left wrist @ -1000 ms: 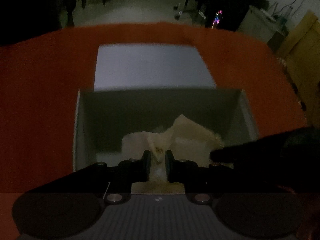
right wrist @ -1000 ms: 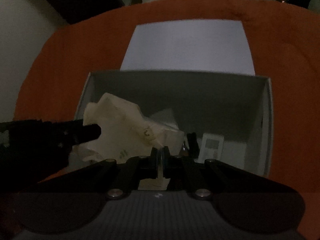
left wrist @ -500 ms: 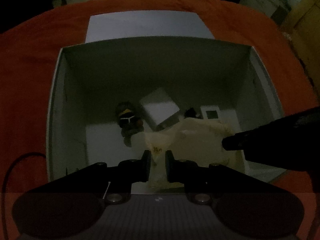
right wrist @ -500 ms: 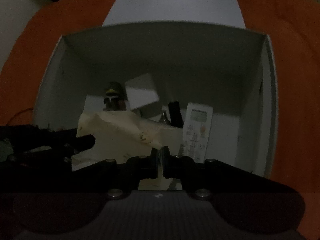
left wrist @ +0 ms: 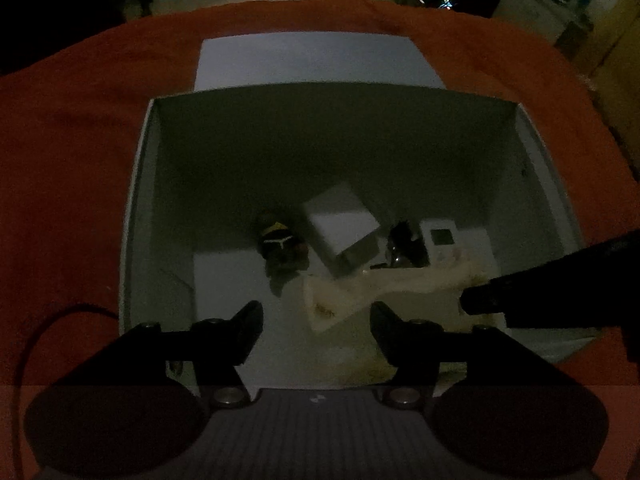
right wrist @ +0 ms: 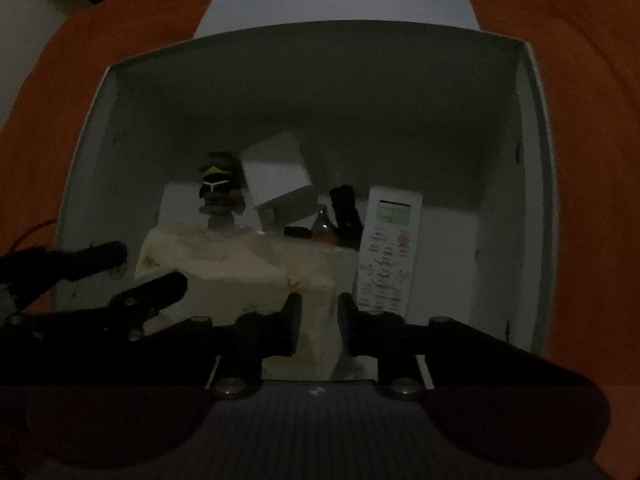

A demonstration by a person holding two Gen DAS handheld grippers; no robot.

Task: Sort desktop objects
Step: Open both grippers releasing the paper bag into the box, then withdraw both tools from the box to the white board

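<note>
Both jaws were opening to release the cream cloth (right wrist: 248, 264) into the white box (right wrist: 536, 128): the left hand-held gripper (left wrist: 316, 314) stood clear, while the right hand-held gripper (right wrist: 319, 312) needed wider jaws before lifting.

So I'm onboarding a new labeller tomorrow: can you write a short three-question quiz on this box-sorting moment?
1. True or false: the cream cloth bag lies inside the white box.
2. Which item stands at the right inside the box? A) the remote control B) the penguin figure C) the small white carton
3. Fill in: the table under the box is covered with an ______ cloth.

Key: 1 true. Both the left gripper and the right gripper have their jaws opening over the bag, with nothing pinched. 2 A. 3 orange.
</note>
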